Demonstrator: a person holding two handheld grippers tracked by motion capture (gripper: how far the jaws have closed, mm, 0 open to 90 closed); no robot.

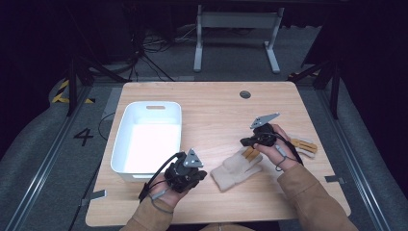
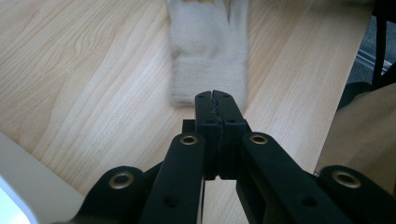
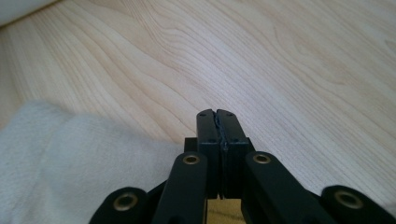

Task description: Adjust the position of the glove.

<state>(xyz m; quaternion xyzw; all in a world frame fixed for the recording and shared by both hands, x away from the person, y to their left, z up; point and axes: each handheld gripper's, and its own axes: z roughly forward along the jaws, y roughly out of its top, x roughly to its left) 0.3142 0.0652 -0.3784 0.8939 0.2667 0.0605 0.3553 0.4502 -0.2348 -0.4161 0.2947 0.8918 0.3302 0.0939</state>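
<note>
High view is showing us hovering both grippers, left [image 1: 190, 179] and right [image 1: 248, 142], jaws pressed together and empty, beside the cream glove [image 1: 235, 169] lying on the bench [image 1: 216, 110], so we are needing to spread them before gripping its cuff.

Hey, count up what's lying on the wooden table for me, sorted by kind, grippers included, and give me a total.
Cream knitted gloves with tan fingers: 2, one between the grippers, one beside the right hand
White plastic bin with a handle slot: 1
Black two-jaw grippers, both shut and holding nothing: 2, left gripper, right gripper
Total: 5
</note>
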